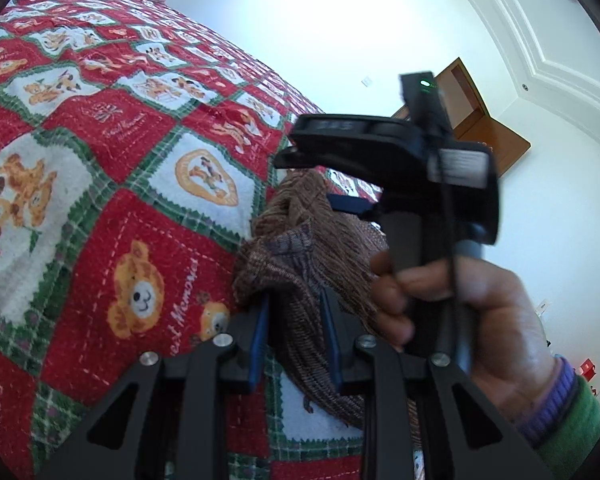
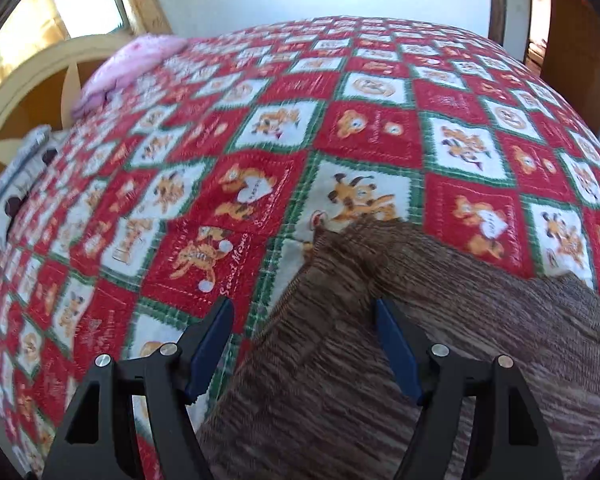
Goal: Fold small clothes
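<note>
A brown knitted garment (image 1: 300, 248) is bunched between the blue pads of my left gripper (image 1: 294, 300), which is shut on it and lifts it above the red patchwork quilt (image 1: 100, 152). The other hand-held gripper (image 1: 400, 152) shows in the left wrist view to the right of the cloth, gripped by a hand. In the right wrist view my right gripper (image 2: 304, 308) is open, its blue fingers (image 2: 396, 348) spread over the same brown garment (image 2: 380, 360), which lies on the quilt (image 2: 340, 128).
A pink pillow (image 2: 128, 64) lies at the bed's head by a wooden headboard (image 2: 28, 92). A grey and white cloth (image 2: 16, 184) lies at the left bed edge. A brown door (image 2: 576, 40) stands at far right.
</note>
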Demonstrator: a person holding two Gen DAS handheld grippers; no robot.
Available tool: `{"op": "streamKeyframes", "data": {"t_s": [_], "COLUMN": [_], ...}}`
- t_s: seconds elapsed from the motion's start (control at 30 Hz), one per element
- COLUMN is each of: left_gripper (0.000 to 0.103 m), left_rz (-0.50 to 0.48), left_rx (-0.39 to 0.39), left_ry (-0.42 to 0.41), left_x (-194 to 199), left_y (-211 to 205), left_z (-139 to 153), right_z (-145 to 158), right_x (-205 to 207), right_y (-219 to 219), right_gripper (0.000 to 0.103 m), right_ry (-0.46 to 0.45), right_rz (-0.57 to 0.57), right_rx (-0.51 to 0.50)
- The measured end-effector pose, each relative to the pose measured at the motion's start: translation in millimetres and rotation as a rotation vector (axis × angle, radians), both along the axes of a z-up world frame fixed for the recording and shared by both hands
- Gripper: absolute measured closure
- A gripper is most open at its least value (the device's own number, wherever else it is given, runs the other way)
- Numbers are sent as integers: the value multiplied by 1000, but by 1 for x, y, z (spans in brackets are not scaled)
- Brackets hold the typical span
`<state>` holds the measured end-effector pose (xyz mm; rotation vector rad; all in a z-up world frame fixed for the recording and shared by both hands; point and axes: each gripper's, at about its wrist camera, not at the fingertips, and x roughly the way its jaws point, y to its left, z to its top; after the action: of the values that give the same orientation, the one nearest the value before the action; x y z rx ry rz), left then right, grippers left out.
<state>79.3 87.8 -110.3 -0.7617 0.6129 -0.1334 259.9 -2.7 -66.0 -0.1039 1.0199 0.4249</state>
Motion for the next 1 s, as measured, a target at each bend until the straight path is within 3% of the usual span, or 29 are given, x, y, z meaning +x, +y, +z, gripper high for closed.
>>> {"op": "streamKeyframes", "data": {"t_s": [0.17,0.27,0.3,0.37,0.43,0.47,0.57,0.7,0.83,1.0], "left_gripper": [75,75,75,74,73,72,72,72,75,87], "left_rz": [-4,-3,-3,-6,-15,-18,-23,-11,-30,-63], "left_rx": [-15,-14,-16,-24,-35,-36,-36,-15,45,102], "left_ry": [-2,-2,-2,-4,-8,-8,12,40,46,61], "left_x": [0,0,0,-2,-2,-2,1,7,13,18], "left_y": [1,1,1,2,3,2,2,0,-7,-9], "left_z": [0,0,0,0,1,2,3,5,9,16], "right_z": [-11,-10,-9,-4,1,4,9,-1,-11,3], "right_x": [-6,-4,-2,1,4,6,5,3,3,-2], "right_y": [29,23,18,10,-6,-16,-46,-92,-100,-92], "right_gripper": [28,31,36,67,83,85,86,86,87,88], "right_ry": [-61,-49,-37,-36,0,23,64,146,177,145], "right_rz": [97,97,88,61,40,22,-34,-126,-147,-134], "right_rx": [-193,-175,-158,-175,-105,-53,96,373,461,440]}}
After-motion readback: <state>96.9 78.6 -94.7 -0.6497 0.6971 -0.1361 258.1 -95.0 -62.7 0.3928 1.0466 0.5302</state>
